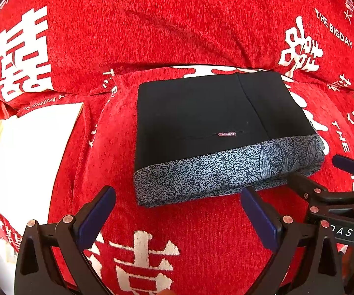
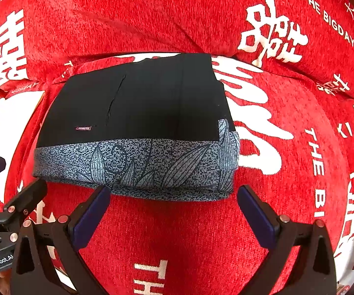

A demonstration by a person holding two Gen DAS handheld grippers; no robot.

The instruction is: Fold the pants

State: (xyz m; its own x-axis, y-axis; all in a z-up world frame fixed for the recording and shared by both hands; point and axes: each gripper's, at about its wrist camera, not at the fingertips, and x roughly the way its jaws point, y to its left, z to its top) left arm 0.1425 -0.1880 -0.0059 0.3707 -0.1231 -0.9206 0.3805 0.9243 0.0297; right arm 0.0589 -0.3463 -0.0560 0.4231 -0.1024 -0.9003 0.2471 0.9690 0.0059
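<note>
The left claw stood wide open with nothing between its blue-padded black fingers, poised just short of the near edge of the folded pants. The right claw was likewise spread wide and empty, its pads flanking that same edge without touching it.

The black pants with a speckled grey-blue leaf-print band lay as a compact rectangular stack on the red chenille cover printed with white characters and English lettering, which looked like a sofa or bed covering, though the fisheye view made it hard to say which. A small maroon woven label sat on the black panel. To the left lay a white folded cloth or sheet, blown out by glare.

The fold appeared essentially finished, so the main risk from here was disturbing it. Either claw closing on only the top layer of the printed band would peel the stack apart. A forward nudge from a fingertip could skew the bundle, since the soft, ridged cover beneath gives unevenly and the cushion swells behind it. The black fabric read smooth and matte with a stitched seam; the band looked a thin, slippery knit, likely to slide over itself if dragged.
</note>
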